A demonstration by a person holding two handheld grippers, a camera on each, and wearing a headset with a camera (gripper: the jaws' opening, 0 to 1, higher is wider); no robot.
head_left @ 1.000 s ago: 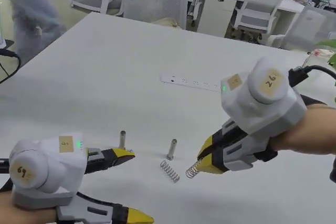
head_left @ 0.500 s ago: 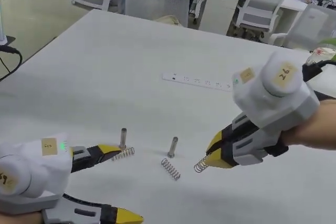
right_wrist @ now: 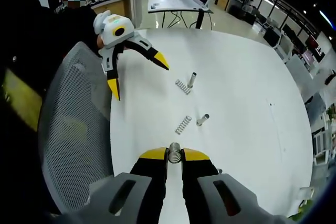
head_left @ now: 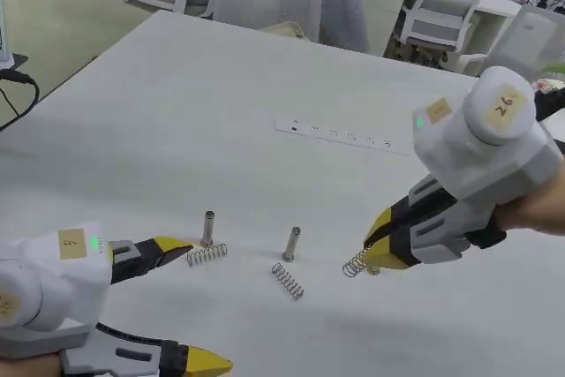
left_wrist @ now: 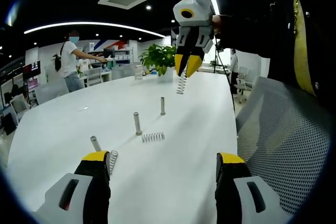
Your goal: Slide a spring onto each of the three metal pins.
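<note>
Pinching a spring, right tongs hang near a pin; left tongs gape.

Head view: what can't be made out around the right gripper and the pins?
1. Third pin: head view, behind the right gripper tips.
2. Held spring: right gripper view, end-on between the jaws, its length hidden.
3. Whether it sits over that pin: left gripper view, too small and far to tell.

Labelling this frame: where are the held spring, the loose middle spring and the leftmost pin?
held spring (head_left: 355,264), head view, lower coils.
loose middle spring (head_left: 286,281), head view, mid-coil.
leftmost pin (head_left: 208,229), head view, mid-shaft.
</note>
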